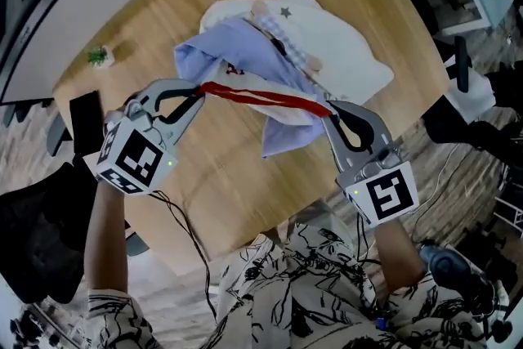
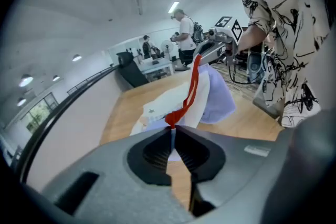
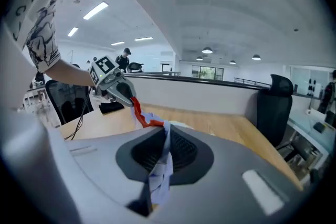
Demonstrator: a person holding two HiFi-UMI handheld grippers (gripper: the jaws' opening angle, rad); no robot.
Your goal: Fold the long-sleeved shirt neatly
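The long-sleeved shirt (image 1: pixel 245 53) is pale blue and white with a red band (image 1: pixel 265 99) along one edge. It hangs stretched between both grippers above the wooden table (image 1: pixel 212 176), its far part bunched on the table. My left gripper (image 1: pixel 198 89) is shut on the red-banded edge at its left end, which shows between the jaw tips in the left gripper view as red fabric (image 2: pixel 181 107). My right gripper (image 1: pixel 328 111) is shut on the other end, with pale blue cloth (image 3: pixel 160 165) pinched and trailing through its jaws.
A white cloth (image 1: pixel 343 45) lies under the shirt at the table's far side. A small green object (image 1: pixel 100 56) sits near the table's left edge and a black phone (image 1: pixel 85 120) lies beside my left hand. Office chairs and desks surround the table.
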